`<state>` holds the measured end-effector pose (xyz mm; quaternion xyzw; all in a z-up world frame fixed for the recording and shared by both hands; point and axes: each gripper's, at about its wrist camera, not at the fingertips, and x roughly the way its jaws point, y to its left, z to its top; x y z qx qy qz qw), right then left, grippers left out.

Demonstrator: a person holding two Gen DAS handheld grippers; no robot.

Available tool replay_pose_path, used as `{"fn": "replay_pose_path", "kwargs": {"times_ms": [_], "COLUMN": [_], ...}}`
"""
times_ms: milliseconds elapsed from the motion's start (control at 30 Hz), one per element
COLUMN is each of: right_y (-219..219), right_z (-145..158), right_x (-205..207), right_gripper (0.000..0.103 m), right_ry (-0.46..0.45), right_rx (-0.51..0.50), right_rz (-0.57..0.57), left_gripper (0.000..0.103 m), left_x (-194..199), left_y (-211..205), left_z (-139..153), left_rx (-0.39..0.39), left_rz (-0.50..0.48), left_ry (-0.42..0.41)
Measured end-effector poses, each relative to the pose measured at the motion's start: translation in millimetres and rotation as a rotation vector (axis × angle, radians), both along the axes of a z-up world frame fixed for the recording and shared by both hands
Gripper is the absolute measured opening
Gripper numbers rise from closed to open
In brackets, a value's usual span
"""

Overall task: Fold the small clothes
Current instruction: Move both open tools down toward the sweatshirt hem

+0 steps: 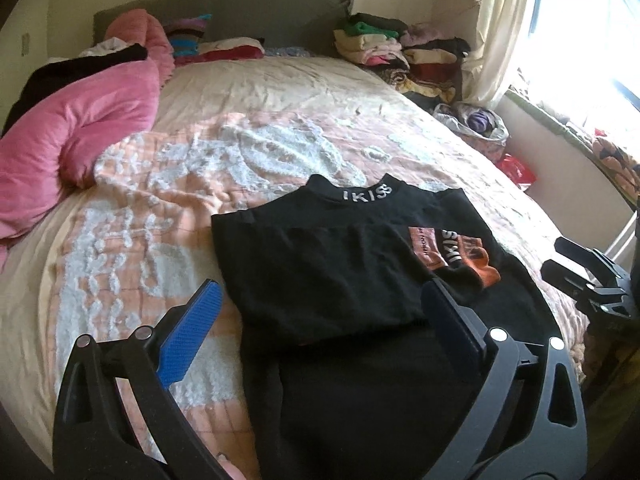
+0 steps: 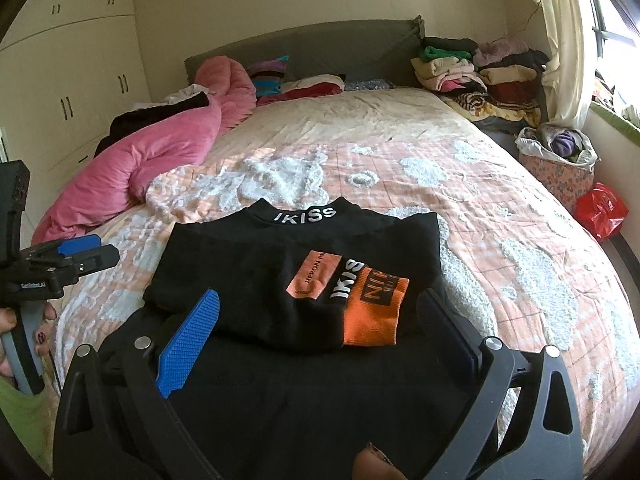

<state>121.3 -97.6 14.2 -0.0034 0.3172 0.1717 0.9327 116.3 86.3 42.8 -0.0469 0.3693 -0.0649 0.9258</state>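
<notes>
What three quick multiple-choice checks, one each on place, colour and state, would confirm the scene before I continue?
1. Where does the black knit top with the white-lettered collar lie?
A. on the peach quilted bedspread
B. on the windowsill
C. on the pink duvet

2. What colour is the cuff on the top?
A. green
B. orange
C. white

3. How do the left tongs stand?
A. shut on the top
B. shut, empty
C. open, nothing between the pads

Key: 1 A, the top rests on the bedspread; 2 B, the cuff shows orange; 3 C, the blue pads stand wide apart above the fabric.
</notes>
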Motion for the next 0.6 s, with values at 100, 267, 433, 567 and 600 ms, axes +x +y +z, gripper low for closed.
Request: {"fn": "replay_pose_path", "kwargs": {"times_ms": [100, 267, 433, 567, 600], "right_y": [-2, -4, -8, -11, -12], "right_z": [1, 5, 7, 6, 5], "right_x": [-4, -14, -22, -30, -32], "right_gripper": [0.099, 0.099, 0.099, 0.099, 0.099], "right_ry": [0.001, -0.004, -0.005, -0.001, 0.002], "right_rx": [0.004, 0.000, -0.003, -0.009, -0.011], "right_rz": [0.002, 0.011, 0.019, 0.025, 0.026], "left_gripper": [0.094, 0.094, 0.094, 0.094, 0.094], "left_x": [-7, -23, -37, -49, -52], "left_y": [1, -3, -3, -2, -2], "left_z": [-2, -5, -10, -15, -16], "left_rx": [-0.018, -0.024, -0.058, -0.081, -0.084], "left_rz": [0.003, 0.005, 0.015, 0.027, 0.030], "left_ry": [0.001, -0.007, -0.002, 0.009, 0.014]}}
